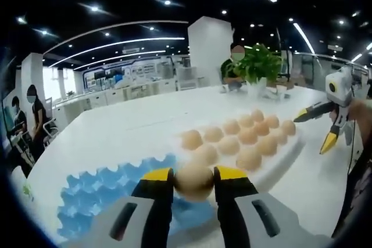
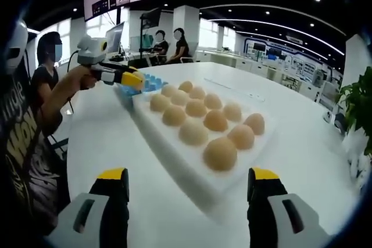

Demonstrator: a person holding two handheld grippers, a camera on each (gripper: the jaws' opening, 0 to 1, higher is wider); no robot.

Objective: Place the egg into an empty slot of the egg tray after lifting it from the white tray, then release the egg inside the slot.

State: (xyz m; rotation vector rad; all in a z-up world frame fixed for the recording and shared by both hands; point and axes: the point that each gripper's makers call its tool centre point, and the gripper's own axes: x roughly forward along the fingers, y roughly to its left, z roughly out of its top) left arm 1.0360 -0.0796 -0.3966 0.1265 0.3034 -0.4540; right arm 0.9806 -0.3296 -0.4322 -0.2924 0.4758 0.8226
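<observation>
While the left gripper point(image 1: 194, 185) clamps one egg point(image 1: 195, 182) above the blue egg tray point(image 1: 99, 193) for slotting, right gripper point(image 2: 189, 193) fingers gape wide, idle beside the white tray point(image 2: 174, 152).

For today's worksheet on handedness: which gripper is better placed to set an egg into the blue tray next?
Left. The left gripper already clamps an egg above the blue egg tray; the right gripper is open, by the white tray.

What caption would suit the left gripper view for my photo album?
Left gripper holds an egg in its jaws above the blue egg tray, beside the white tray of eggs.
</observation>
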